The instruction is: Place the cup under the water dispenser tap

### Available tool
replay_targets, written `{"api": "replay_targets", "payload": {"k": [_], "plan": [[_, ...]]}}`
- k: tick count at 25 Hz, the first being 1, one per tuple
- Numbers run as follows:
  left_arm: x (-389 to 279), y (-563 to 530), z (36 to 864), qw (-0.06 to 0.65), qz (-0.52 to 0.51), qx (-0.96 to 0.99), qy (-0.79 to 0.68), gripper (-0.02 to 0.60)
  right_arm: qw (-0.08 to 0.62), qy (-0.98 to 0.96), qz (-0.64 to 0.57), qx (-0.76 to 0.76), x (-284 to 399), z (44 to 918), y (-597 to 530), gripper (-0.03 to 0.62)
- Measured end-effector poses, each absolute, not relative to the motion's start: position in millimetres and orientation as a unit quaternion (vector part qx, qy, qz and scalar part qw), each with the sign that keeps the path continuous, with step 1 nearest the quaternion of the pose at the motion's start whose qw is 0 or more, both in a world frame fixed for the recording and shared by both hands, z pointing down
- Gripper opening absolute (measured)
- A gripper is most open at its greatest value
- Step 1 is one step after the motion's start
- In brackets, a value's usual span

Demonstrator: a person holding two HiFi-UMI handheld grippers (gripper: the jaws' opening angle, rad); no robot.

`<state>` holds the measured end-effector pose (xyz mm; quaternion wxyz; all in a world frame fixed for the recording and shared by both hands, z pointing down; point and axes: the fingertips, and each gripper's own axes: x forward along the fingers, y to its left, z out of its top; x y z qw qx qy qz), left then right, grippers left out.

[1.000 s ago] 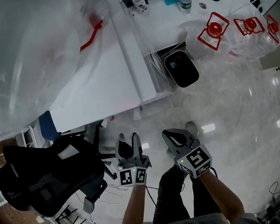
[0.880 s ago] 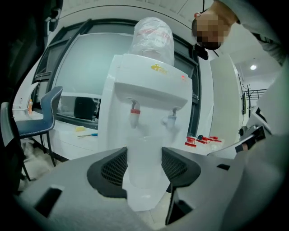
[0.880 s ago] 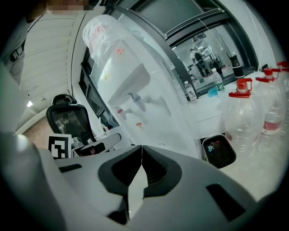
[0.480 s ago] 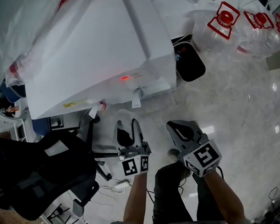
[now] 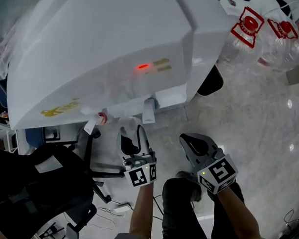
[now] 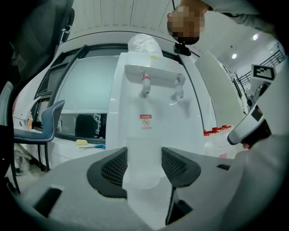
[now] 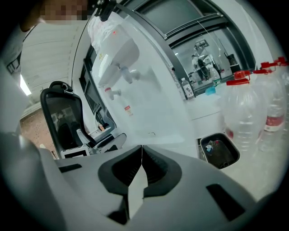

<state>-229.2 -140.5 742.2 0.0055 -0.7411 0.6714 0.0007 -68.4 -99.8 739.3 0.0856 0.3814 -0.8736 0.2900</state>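
The left gripper (image 6: 143,164) is clamped on a clear plastic cup (image 6: 142,153), which stands upright between its 2 pads. The cup faces the front of the white water dispenser (image 6: 156,122), lower than the red tap (image 5: 101,119) and the white tap (image 5: 149,111) and touching neither. The right gripper (image 7: 141,155) has its jaws pressed together on nothing and hangs beside the left one, above the pale floor (image 5: 257,120).

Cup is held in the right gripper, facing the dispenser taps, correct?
No: the left gripper holds the cup, facing the dispenser taps. The left gripper view shows it between those jaws; the right gripper is shut, empty.
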Motion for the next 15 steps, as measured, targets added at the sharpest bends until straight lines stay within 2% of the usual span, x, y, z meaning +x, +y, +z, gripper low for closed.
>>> {"api": "replay_targets", "payload": {"k": [9, 15], "plan": [[-228, -161, 759, 0.069, -0.003, -0.738, 0.671, 0.233, 0.094, -0.877, 0.278, 0.380, -71, 776, -113, 0.012], [-237, -171, 771, 0.056, 0.014, -0.720, 0.691, 0.233, 0.094, -0.882, 0.270, 0.375, -72, 782, -120, 0.011]]}}
